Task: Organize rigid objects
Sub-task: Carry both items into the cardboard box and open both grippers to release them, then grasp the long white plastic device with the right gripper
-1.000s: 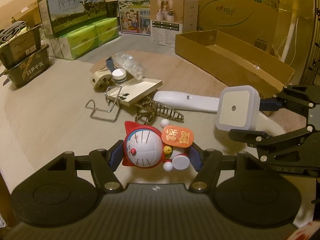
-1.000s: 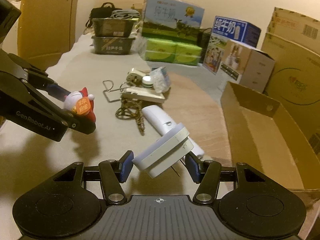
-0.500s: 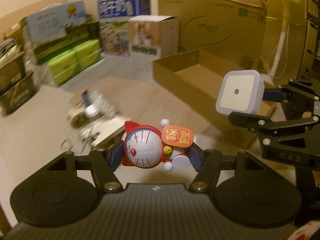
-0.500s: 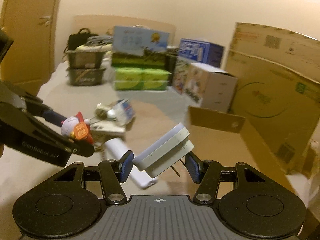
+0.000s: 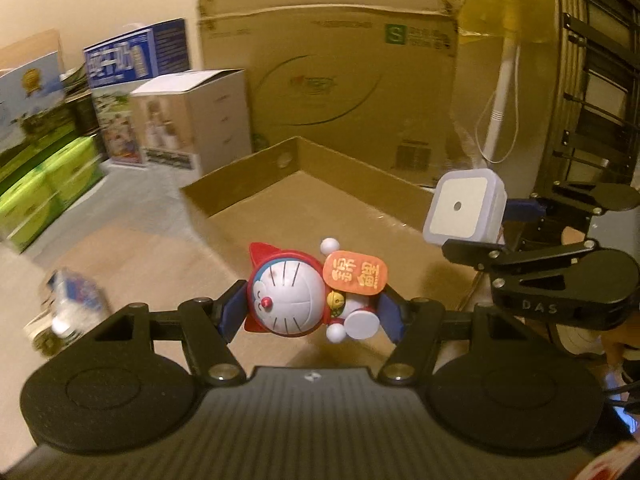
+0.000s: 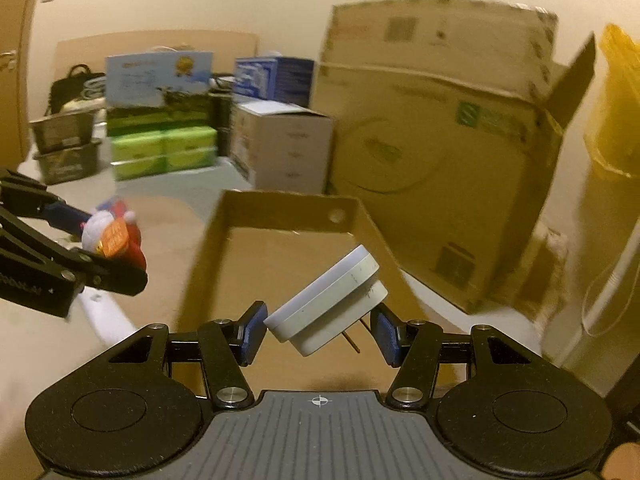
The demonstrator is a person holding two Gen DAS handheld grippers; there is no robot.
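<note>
Looking like a home storage rm; cardboard boxes (image 6: pixel 432 152) piling far, milk cartons (image 5: pixel 136 80) sitting left, door (image 6: pixel 16 60) far left.

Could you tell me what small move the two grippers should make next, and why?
Probably carry both forward and lower over the shallow open cardboard tray: the left gripper clamps the red-and-white cat figurine, the right gripper the white square plug-in night light, both held above it.
</note>
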